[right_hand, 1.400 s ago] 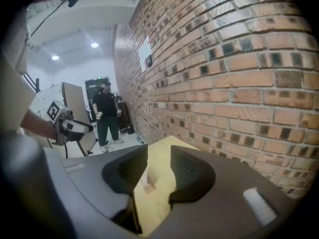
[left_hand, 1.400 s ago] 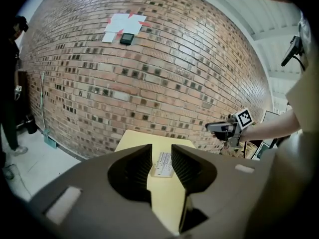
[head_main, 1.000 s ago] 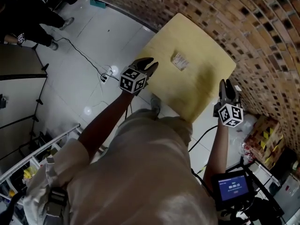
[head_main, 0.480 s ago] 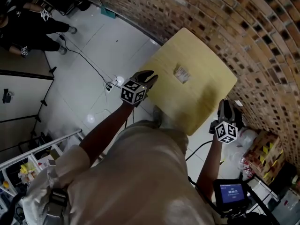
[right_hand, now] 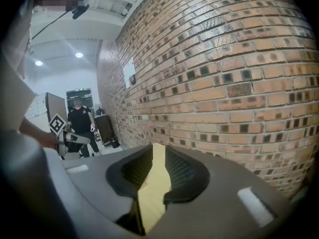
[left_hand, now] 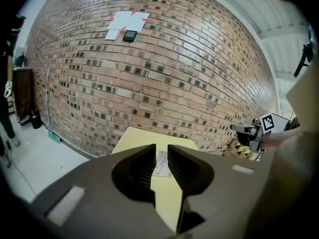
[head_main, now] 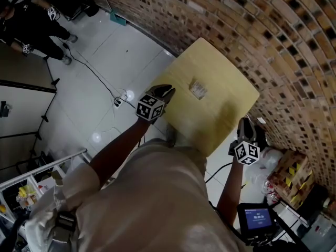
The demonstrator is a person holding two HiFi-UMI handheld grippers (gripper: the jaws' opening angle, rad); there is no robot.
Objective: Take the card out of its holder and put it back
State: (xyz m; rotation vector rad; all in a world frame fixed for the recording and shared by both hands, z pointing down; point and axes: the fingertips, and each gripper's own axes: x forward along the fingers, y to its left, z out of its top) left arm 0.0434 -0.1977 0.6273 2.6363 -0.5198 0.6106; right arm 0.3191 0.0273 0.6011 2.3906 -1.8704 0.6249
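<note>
Card in its holder (head_main: 198, 89): one only, flat on the yellow table (head_main: 223, 62), around the middle of the top, well apart from both grippers. Shows again in the left gripper view (left_hand: 160, 164), far beyond the jaws through the slit between them, untouched

One table, standing against the brick wall (head_main: 273, 30) on a white floor (head_main: 131, 51)

Two grippers, one in each hand, each with one marker cube. On the person's left, left gripper (head_main: 167, 90) over the near left edge of the table, aimed toward the card; jaws just drawn closer together, now parted by a narrow slit, with nothing between the pads. On the other side, right gripper (head_main: 245, 124) just beside the table's right edge, off the top; jaws likewise just narrowed, a slim gap between them, only a strip of yellow table top showing through, nothing gripped

Bottom right of the head view: one small screen (head_main: 253, 218) lit blue, near a pile of cardboard boxes (head_main: 291, 167)

High on the wall in the left gripper view: white sheets (left_hand: 127, 23) taped up, one small dark device (left_hand: 130, 35) just below them

Far off in the right gripper view: one person in black (right_hand: 79, 126), standing
</note>
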